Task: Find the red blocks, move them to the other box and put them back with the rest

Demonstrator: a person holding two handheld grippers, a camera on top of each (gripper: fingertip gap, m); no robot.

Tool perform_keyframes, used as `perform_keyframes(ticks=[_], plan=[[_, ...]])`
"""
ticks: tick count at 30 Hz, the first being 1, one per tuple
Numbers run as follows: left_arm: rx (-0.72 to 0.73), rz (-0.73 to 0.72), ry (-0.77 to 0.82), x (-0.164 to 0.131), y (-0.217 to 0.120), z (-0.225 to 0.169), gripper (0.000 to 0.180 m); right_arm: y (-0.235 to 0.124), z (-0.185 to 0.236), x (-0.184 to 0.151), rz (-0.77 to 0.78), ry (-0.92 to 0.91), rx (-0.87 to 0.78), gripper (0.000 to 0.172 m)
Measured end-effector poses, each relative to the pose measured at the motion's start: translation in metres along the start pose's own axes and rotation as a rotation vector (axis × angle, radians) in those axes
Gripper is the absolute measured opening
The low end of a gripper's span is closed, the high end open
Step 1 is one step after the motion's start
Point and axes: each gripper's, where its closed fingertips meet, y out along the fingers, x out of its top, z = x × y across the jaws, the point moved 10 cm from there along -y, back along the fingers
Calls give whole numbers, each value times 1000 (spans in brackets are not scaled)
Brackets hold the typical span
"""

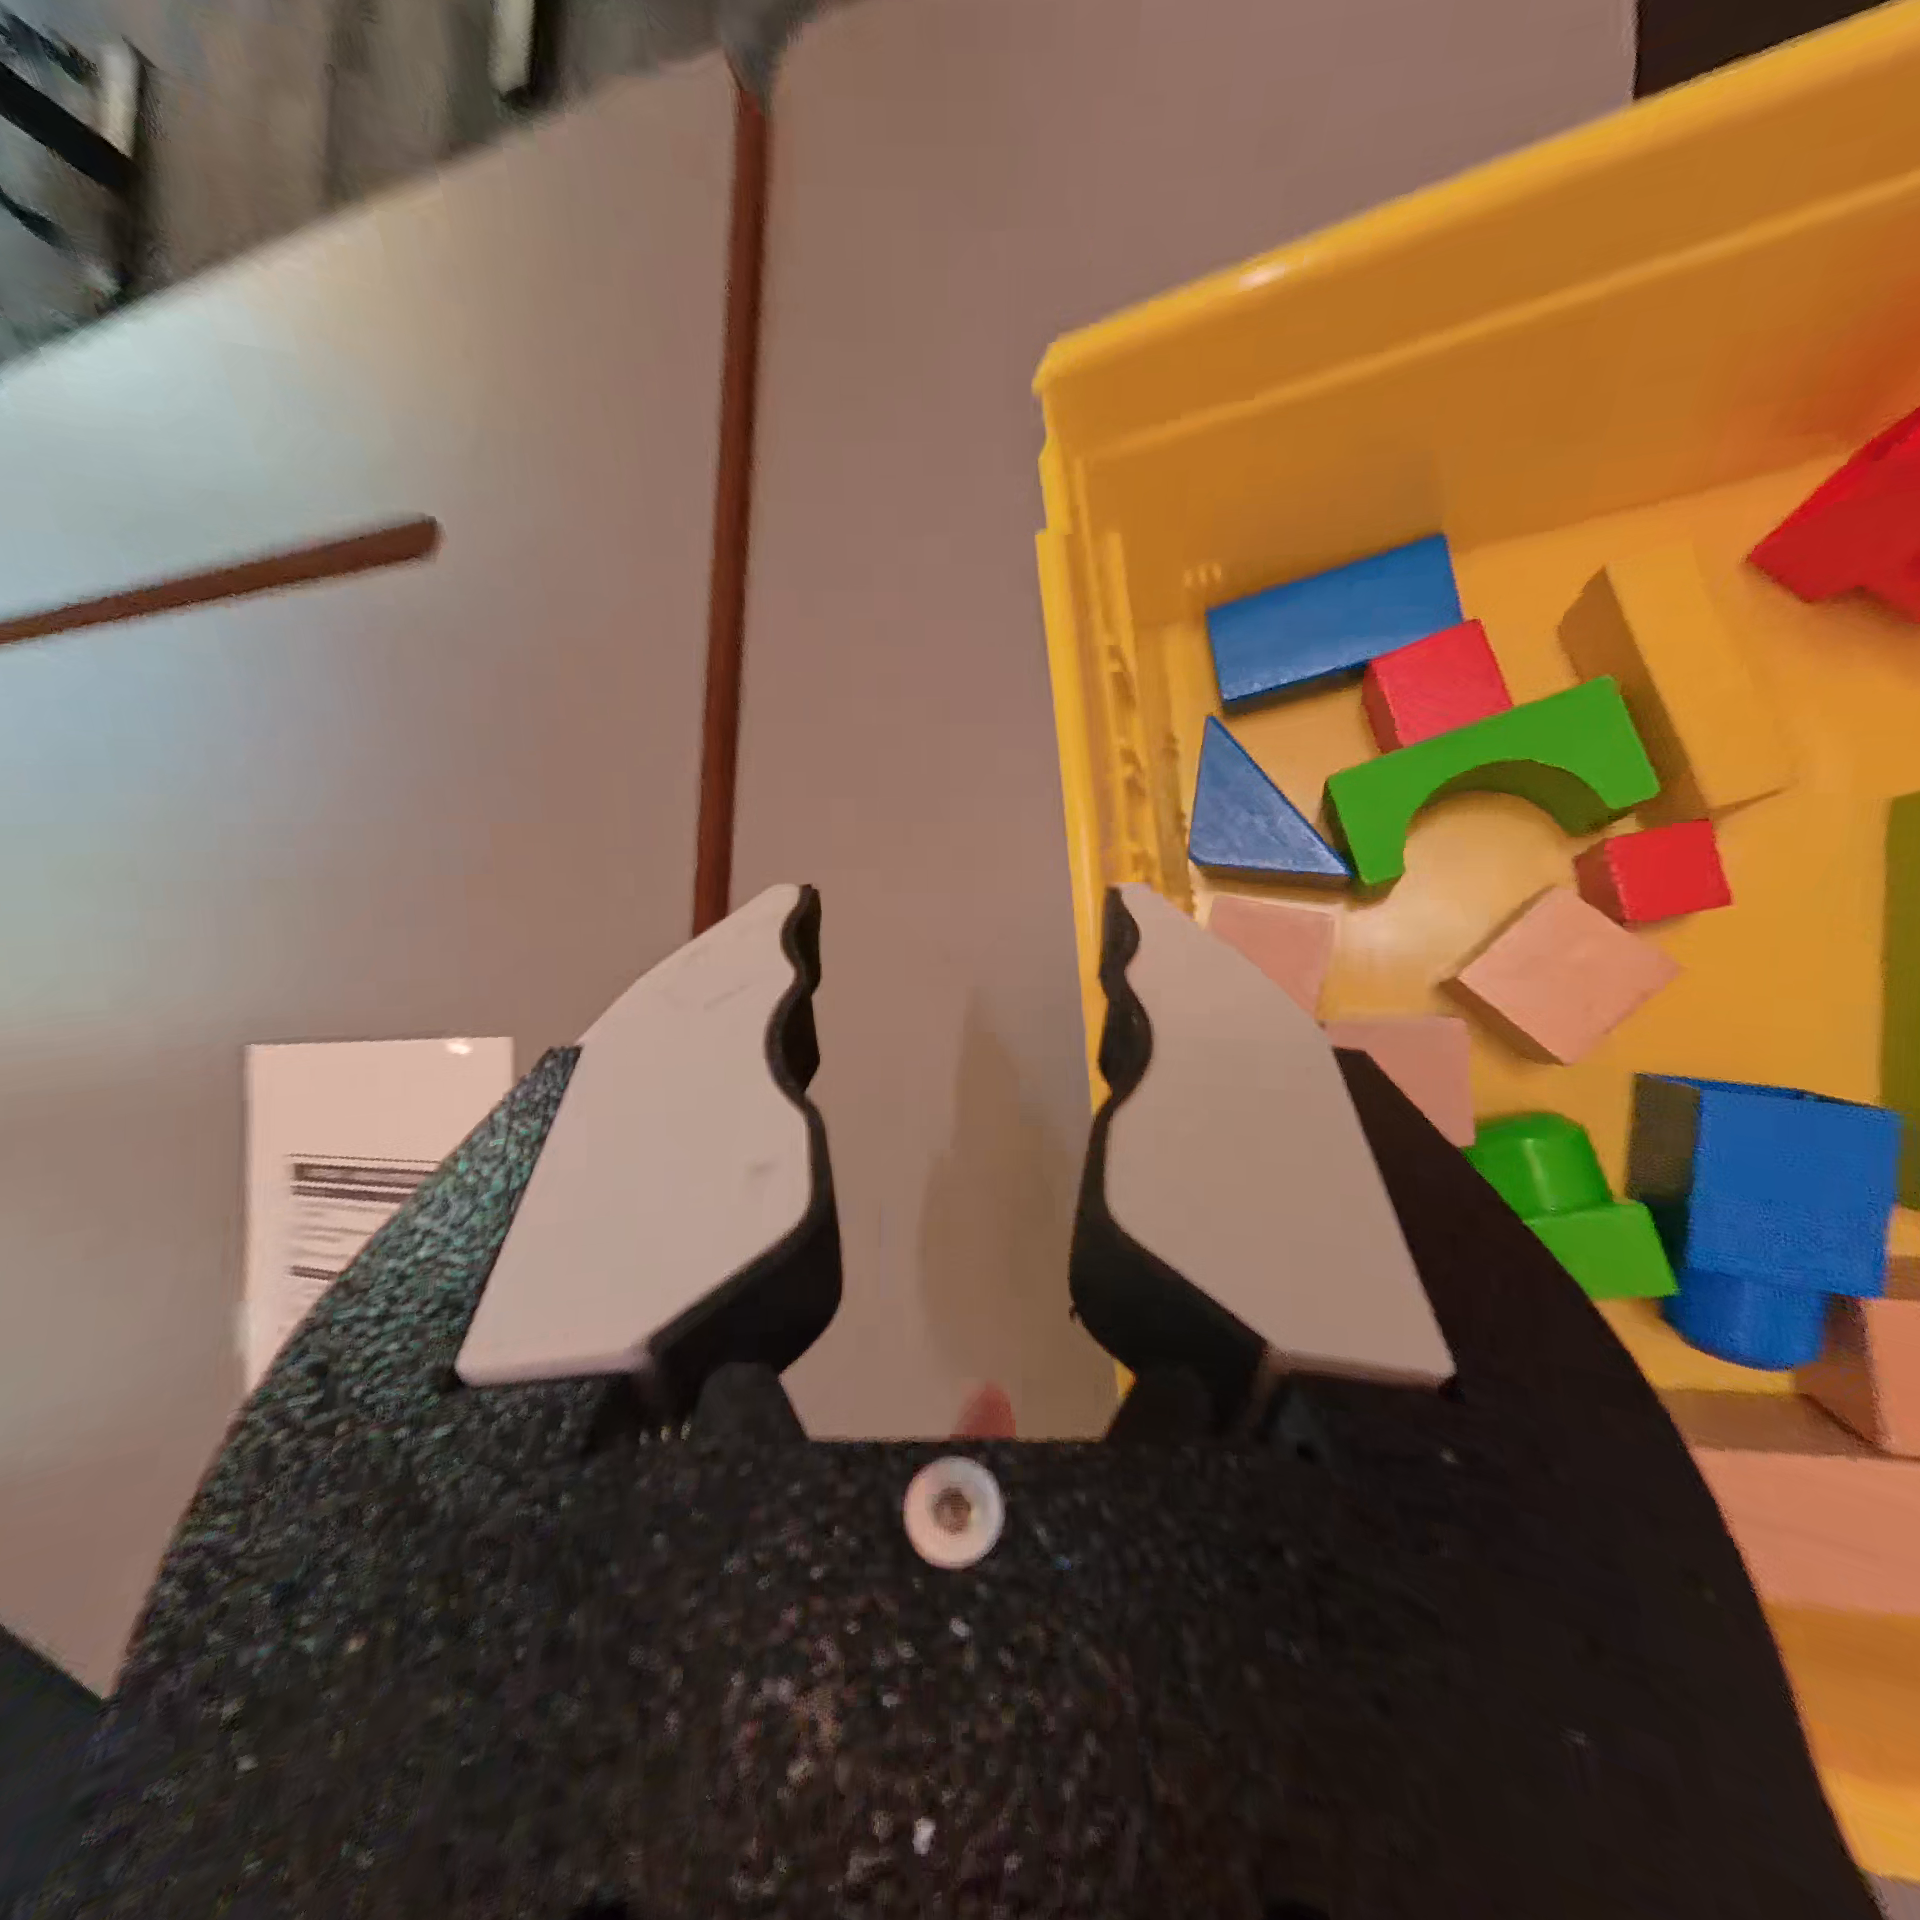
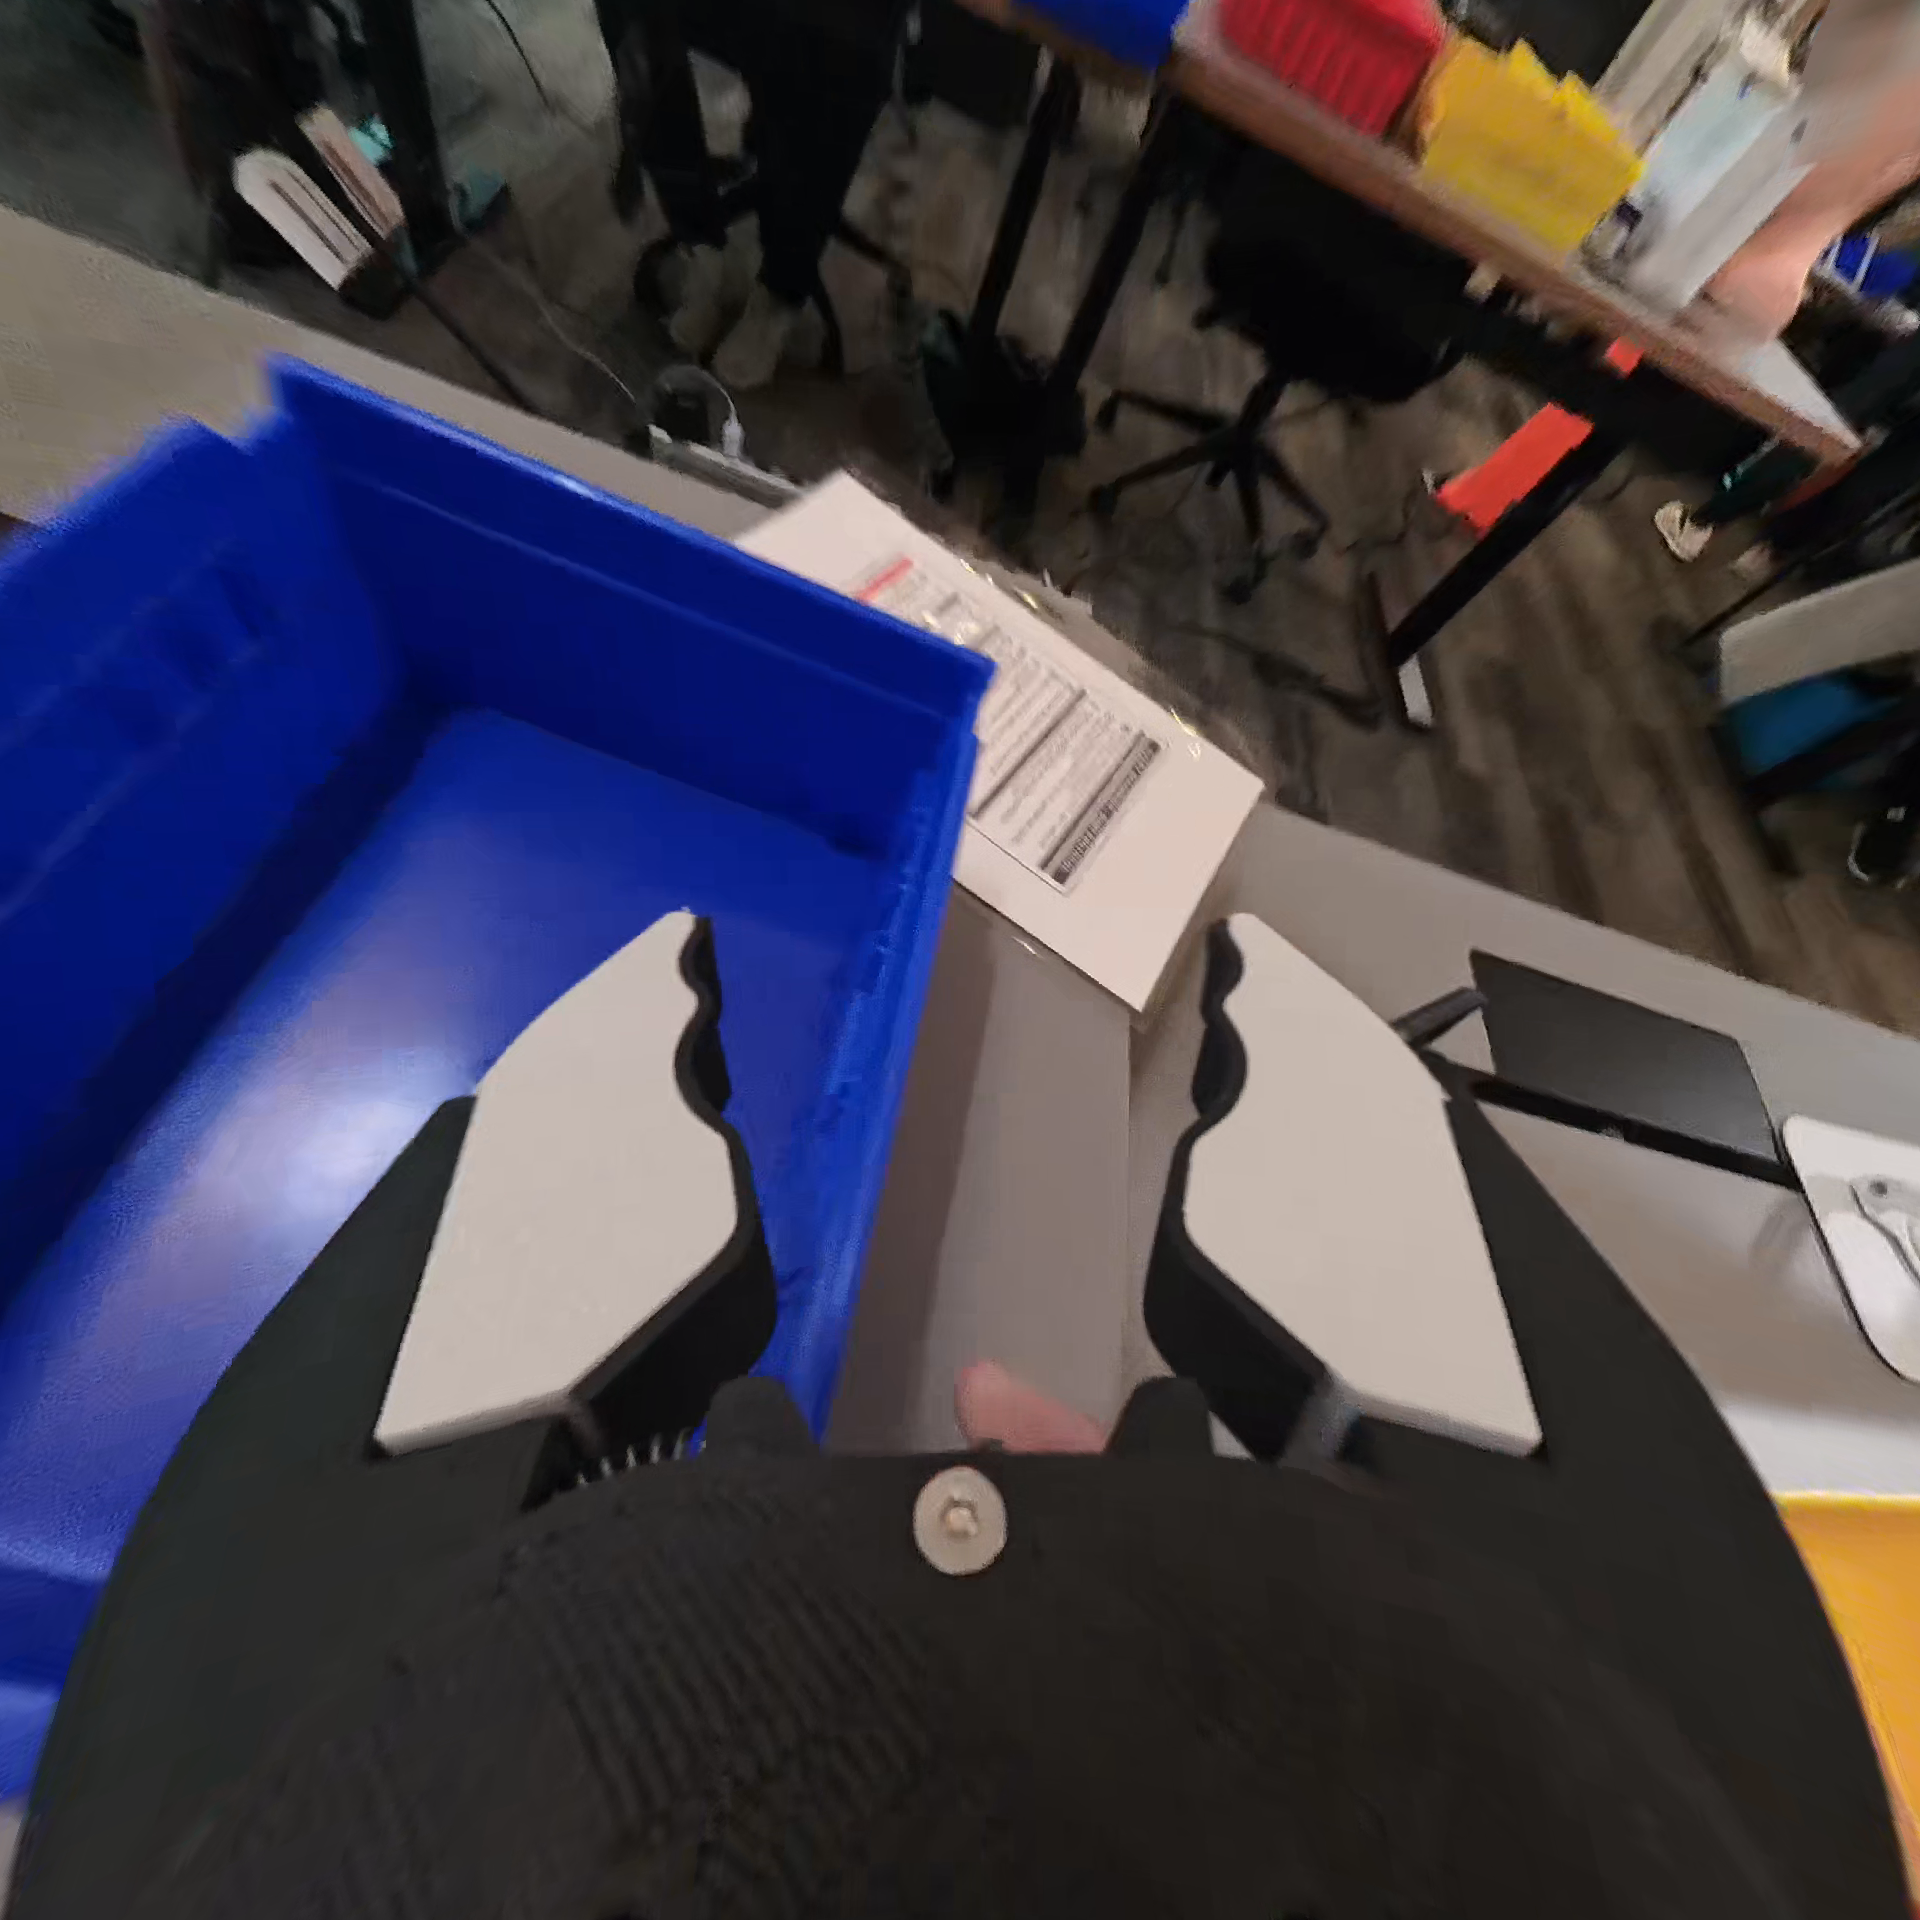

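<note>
- On the far left of the left wrist view lies a white printed sheet on the grey table; it plays no part in the sorting.
- The left gripper hovers over bare table just beside the outer wall of the yellow box — its jaws stand spread with only air between them, so it carries nothing.
- Inside the yellow box the red blocks lie among the rest: a red block wedged between the blue bar and the green arch, a second red block just right of the arch, and a larger red piece cut off by the picture's right edge.
- In the right wrist view the blue box fills the left side, and the part of its floor that shows holds no blocks.
- The right gripper straddles the blue box's near wall, one finger above its interior and one above the table — jaws spread wide, nothing between them.
- My reading: with reds in the yellow box and none seen in the blue one, either the transfer has not begun or the round trip is already done — the pictures alone cannot settle which.
- If it is the start, every red block is still to be picked, moved and returned.
</note>
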Motion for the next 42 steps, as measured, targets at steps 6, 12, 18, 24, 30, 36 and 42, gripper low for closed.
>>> perform_keyframes(ticks=[6, 12, 18, 24, 30, 36, 42], plan=[[-319, -143, -52, -16, -64, -50, 66, -71, 88, 28, -195, 104, 183, 94], [-457, -205, -279, -68, -99, -83, 63, -113, 202, 8, -358, 242, 378, 85], [-465, -473, -409, -115, -116, -134, 60, -129, 274, -18, -416, 224, 387, 88], [-518, -653, -320, -124, -129, -199, 56, -132, 297, -24, -449, 180, 314, 93], [-572, -741, -178, -104, -143, -243, 57, -137, 295, -23, -452, 122, 284, 91], [-602, -707, -220, -97, -145, -240, 60, -138, 288, -27, -444, 136, 282, 88], [-395, -592, -255, -98, -143, -186, 62, -140, 285, -26, -449, 125, 282, 88]])
